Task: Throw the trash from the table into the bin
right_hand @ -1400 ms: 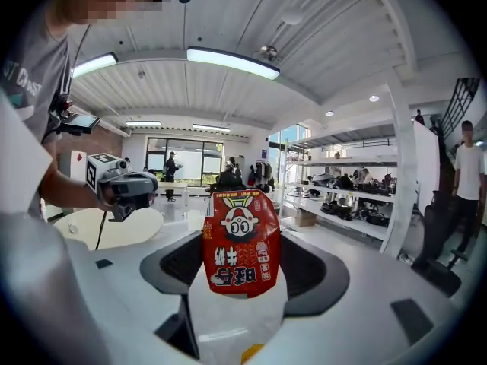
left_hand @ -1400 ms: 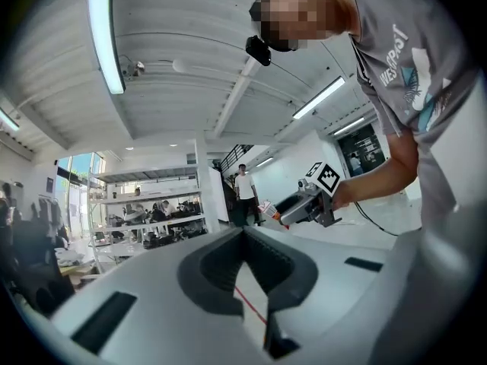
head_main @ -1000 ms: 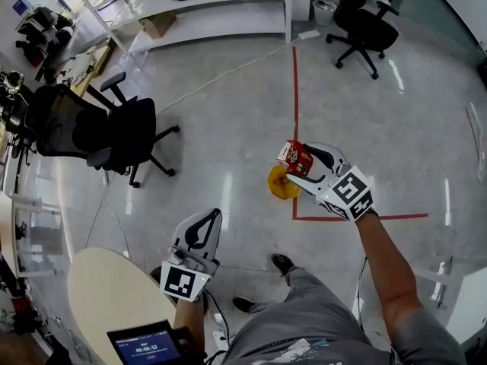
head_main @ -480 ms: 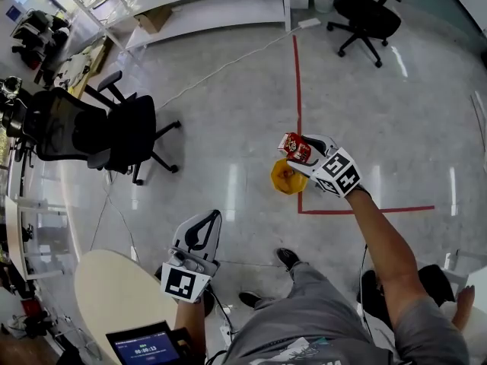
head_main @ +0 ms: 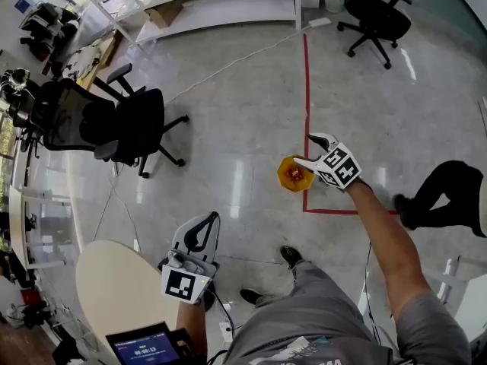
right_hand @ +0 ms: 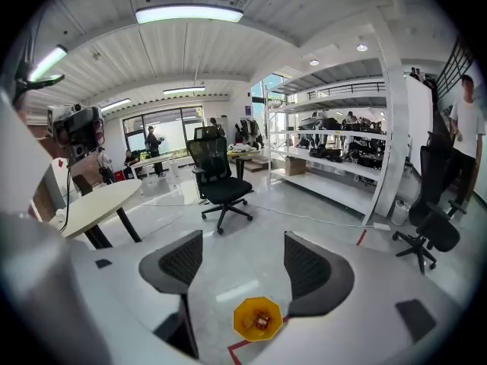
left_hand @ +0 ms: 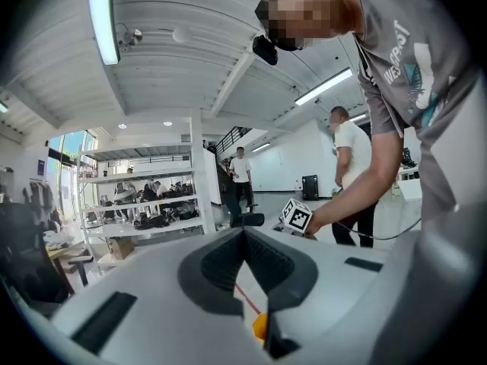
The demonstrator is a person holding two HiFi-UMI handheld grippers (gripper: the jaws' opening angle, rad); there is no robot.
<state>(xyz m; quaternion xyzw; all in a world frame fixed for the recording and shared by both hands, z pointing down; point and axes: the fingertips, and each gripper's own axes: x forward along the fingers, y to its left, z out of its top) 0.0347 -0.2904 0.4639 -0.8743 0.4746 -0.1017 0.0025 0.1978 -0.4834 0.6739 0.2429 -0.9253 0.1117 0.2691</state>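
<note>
A yellow bin (head_main: 294, 175) stands on the floor by a corner of red tape. A red snack packet (head_main: 294, 175) lies inside it, also seen in the right gripper view as a red packet (right_hand: 262, 322) in the bin (right_hand: 257, 318). My right gripper (head_main: 308, 150) hangs just right of and above the bin, open and empty, and its jaws (right_hand: 242, 261) stand wide apart. Low by the round table (head_main: 103, 280), my left gripper (head_main: 209, 219) is shut with nothing in it, its tips meeting (left_hand: 243, 234). Part of the bin (left_hand: 260, 325) shows below them.
A black office chair (head_main: 114, 124) stands to the left and another chair (head_main: 377, 14) at the far right. White shelving (head_main: 221, 6) lines the back. Someone's dark-trousered legs (head_main: 445, 192) are at the right edge. A tablet screen (head_main: 144, 344) rests at the table's near edge.
My right gripper has opened and the red packet has dropped from it into the yellow bin. A person's legs have come into view at the right. The left gripper has stayed put.
</note>
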